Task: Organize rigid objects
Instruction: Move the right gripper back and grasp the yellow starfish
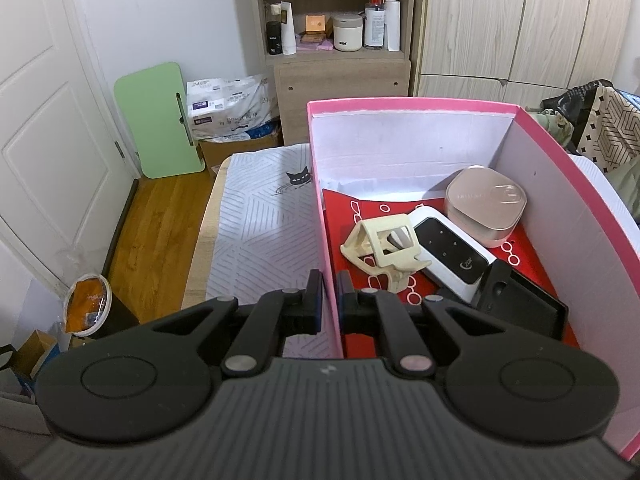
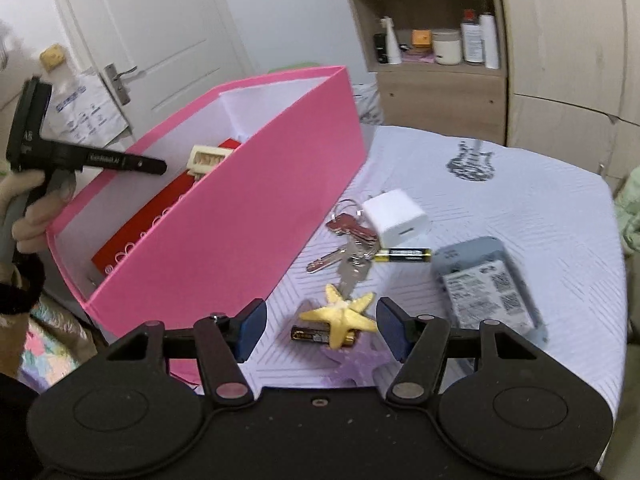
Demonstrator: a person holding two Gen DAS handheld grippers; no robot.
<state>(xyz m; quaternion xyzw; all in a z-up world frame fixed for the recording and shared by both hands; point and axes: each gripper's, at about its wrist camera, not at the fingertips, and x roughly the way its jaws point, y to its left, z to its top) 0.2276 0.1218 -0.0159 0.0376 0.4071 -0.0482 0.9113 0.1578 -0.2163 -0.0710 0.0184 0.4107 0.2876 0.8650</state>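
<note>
My left gripper (image 1: 329, 294) is shut on the left wall of the pink box (image 1: 320, 208), one finger inside and one outside. Inside lie a cream plastic stand (image 1: 384, 246), a white pocket router (image 1: 452, 254), a rose-gold case (image 1: 486, 204) and a black tray (image 1: 528, 308). My right gripper (image 2: 322, 326) is open above a yellow starfish (image 2: 340, 314), which lies on a battery (image 2: 310, 336) beside the pink box (image 2: 248, 216). A purple starfish (image 2: 356, 364) lies below it. Keys (image 2: 348, 248), a white charger (image 2: 398, 218), another battery (image 2: 404, 255) and a grey device (image 2: 488, 284) lie further on the table.
The table has a white patterned cloth (image 2: 520, 184). A shelf unit with bottles (image 1: 336, 20) and wardrobes (image 1: 520, 20) stand behind. A green board (image 1: 160, 120) leans on the wall by the white door (image 1: 40, 140). The other hand-held gripper (image 2: 80, 158) shows at the box's far end.
</note>
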